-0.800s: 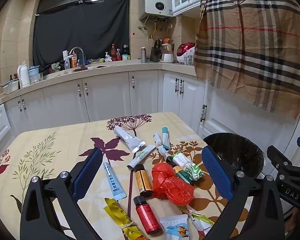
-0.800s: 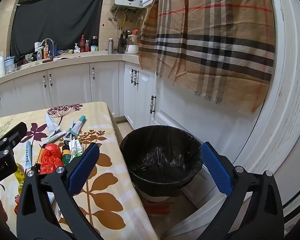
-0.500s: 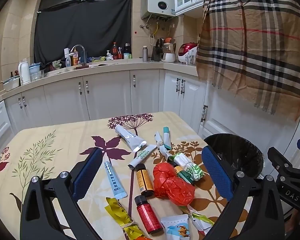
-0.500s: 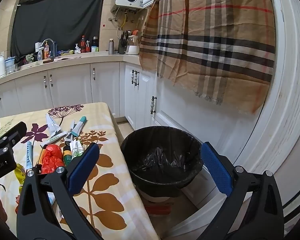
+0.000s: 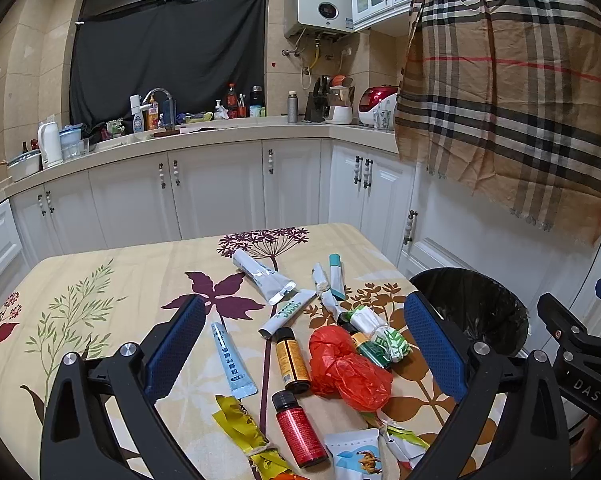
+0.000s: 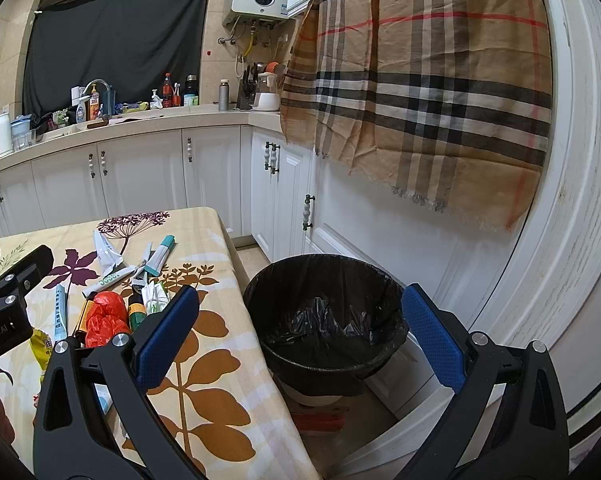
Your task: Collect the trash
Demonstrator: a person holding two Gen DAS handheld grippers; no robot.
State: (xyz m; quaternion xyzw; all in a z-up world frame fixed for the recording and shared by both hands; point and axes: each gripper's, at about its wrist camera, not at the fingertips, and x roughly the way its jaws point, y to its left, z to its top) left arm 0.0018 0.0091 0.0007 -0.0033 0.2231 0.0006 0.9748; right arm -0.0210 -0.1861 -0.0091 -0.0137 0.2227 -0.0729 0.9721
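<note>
The worktop (image 5: 100, 288), under a leaf-print cloth, is filling the lower half of the left wrist view, and the trash is lying in a loose heap at lower centre of that frame. The black-lined bin (image 6: 324, 320) is sitting at centre of the right wrist view, beside the worktop's right edge and lower than it.

The left claw (image 5: 304, 344) is hanging wide, holding nothing, its blue pads framing the heap, so it is the nearer one. The right claw (image 6: 300, 340) is also gaping wide and empty, framing the bin, with the heap off at its left edge.

The crumpled red plastic bag (image 5: 346, 368) is lying almost dead centre between the left pads, slightly toward the right one; it is soft and shapeless, with no long axis to match. Touching its left side, the amber bottle (image 5: 290, 360) is lying with its black cap pointing up the frame, and the red bottle (image 5: 298, 428) is lying just below, both running roughly along the claw's forward line. The light-blue tube (image 5: 230, 358) is lying left of them, slanted the same way. A green-and-white wrapped bundle (image 5: 380, 332) is resting against the bag's upper right.
</note>
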